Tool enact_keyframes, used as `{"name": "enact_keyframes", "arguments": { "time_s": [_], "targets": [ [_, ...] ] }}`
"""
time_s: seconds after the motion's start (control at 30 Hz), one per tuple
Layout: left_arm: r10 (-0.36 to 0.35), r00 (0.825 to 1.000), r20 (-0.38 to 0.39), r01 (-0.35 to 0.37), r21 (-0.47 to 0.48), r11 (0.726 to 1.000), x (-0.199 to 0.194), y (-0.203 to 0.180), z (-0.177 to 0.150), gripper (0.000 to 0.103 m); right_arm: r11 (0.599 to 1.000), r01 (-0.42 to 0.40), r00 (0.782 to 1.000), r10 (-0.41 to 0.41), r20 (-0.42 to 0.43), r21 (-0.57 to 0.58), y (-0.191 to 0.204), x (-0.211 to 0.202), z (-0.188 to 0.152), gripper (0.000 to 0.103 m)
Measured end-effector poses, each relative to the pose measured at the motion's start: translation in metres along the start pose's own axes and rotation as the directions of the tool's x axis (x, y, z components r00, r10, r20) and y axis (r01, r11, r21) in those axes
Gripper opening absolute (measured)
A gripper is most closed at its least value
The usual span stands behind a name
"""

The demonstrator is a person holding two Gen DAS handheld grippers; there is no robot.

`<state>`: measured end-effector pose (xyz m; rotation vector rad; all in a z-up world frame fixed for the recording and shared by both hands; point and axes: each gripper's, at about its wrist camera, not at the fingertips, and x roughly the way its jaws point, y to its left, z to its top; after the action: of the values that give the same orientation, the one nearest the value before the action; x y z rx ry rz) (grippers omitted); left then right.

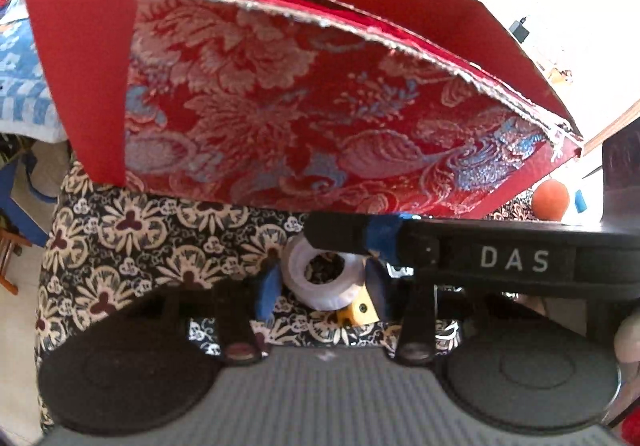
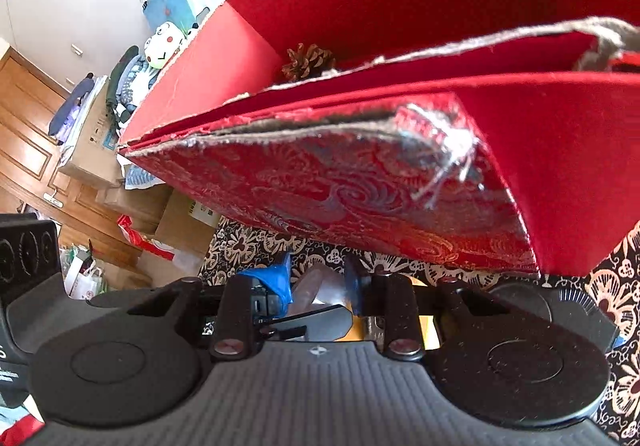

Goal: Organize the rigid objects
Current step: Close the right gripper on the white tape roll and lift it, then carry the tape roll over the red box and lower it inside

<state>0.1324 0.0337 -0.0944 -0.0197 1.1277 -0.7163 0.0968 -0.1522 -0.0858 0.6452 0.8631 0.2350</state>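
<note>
Your left gripper [image 1: 324, 282] fingers grip a tape roll [image 1: 322, 280] before the red box [image 1: 280, 105]; right gripper [image 2: 316, 286] fingers' state: cannot tell.

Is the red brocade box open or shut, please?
Open: the red box has its lid raised, and a pine cone shows inside.

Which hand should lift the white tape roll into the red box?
Left. The left gripper has its fingers on either side of the roll, with the box straight ahead. The right gripper comes in across it from the side, and its grip is unclear.
</note>
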Motion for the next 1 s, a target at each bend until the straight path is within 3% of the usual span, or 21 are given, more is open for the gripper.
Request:
{"name": "enact_keyframes", "arguments": {
  "time_s": [0.17, 0.37, 0.6, 0.8, 1.0],
  "targets": [
    [0.006, 1.000, 0.029, -0.007, 0.028, 1.000, -0.014, -0.010, -0.007, 0.043, 1.000, -0.006, 1.000, 0.006, 0.005, -0.018, 0.004, -0.006, -0.002, 0.011],
    [-0.006, 0.998, 0.062, 0.000, 0.093, 0.996, -0.034, -0.025, -0.008, 0.043, 0.998, -0.046, 0.998, 0.043, 0.053, 0.048, 0.001, -0.026, -0.008, 0.010],
    [-0.065, 0.994, 0.087, 0.051, 0.155, 0.987, -0.054, -0.044, 0.005, 0.043, 0.991, -0.074, 0.989, 0.058, 0.139, 0.110, 0.000, -0.060, -0.010, 0.010],
    [-0.140, 0.978, 0.153, 0.098, 0.255, 0.962, -0.085, -0.073, 0.023, 0.043, 0.990, -0.086, 0.964, 0.053, 0.262, 0.113, 0.009, -0.103, 0.001, 0.010],
    [-0.185, 0.955, 0.231, 0.105, 0.321, 0.941, -0.105, -0.088, 0.068, 0.043, 0.996, -0.084, 0.929, 0.062, 0.364, 0.044, 0.021, -0.123, 0.041, 0.010]
  ]
}}
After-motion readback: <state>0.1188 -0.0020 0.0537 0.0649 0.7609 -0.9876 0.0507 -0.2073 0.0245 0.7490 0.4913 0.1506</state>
